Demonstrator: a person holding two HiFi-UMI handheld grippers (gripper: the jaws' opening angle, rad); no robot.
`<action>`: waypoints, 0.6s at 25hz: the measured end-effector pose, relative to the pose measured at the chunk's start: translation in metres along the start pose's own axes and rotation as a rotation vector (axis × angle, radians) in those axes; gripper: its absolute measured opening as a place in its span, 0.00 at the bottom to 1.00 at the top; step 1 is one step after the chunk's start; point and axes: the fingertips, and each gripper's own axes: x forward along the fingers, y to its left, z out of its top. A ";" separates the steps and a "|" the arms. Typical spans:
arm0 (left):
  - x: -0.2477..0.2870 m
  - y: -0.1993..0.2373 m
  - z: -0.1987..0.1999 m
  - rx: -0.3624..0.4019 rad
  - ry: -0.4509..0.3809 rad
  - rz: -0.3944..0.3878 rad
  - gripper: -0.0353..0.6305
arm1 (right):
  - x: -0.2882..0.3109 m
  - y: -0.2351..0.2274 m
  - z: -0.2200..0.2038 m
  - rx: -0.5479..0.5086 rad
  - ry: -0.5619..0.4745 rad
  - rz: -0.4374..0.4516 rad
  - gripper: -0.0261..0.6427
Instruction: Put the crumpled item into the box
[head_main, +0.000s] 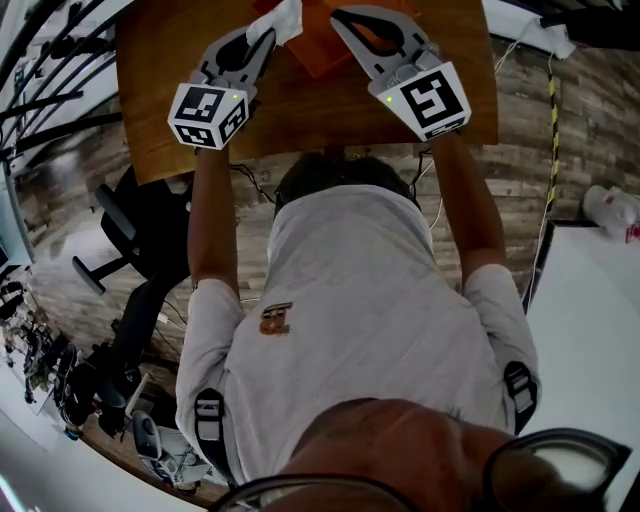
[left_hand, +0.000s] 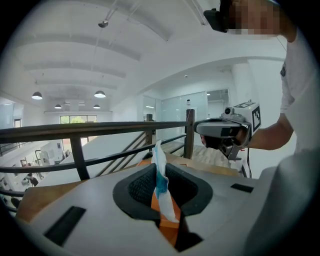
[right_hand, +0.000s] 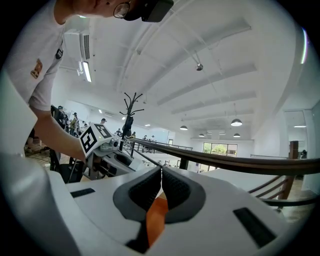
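Head view: one brown wooden table (head_main: 300, 120) bore one flat orange box (head_main: 322, 50), and one black office chair (head_main: 125, 235) stood well apart from the box. Two grippers reached over the box, the left gripper (head_main: 268, 30) at its left edge and the right gripper (head_main: 342, 16) above it.

Left gripper view: the left gripper (left_hand: 161, 172) was clamped on the single white-and-blue crumpled item (left_hand: 161, 182), just above the box (left_hand: 167, 220). A dark railing (left_hand: 100, 129) crossed beyond.

Right gripper view: the right gripper (right_hand: 160, 182) had its jaws together over the box (right_hand: 156, 217).

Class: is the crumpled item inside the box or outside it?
Outside: the crumpled item is pinched in the left gripper.
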 end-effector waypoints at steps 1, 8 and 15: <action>0.002 0.002 -0.002 0.002 0.011 -0.011 0.16 | 0.001 0.000 -0.001 0.014 0.006 -0.009 0.09; 0.017 0.018 -0.008 0.038 0.089 -0.108 0.16 | 0.017 -0.005 -0.002 0.029 0.045 -0.058 0.09; 0.041 0.025 -0.017 0.078 0.191 -0.242 0.16 | 0.024 -0.022 -0.005 0.034 0.070 -0.113 0.09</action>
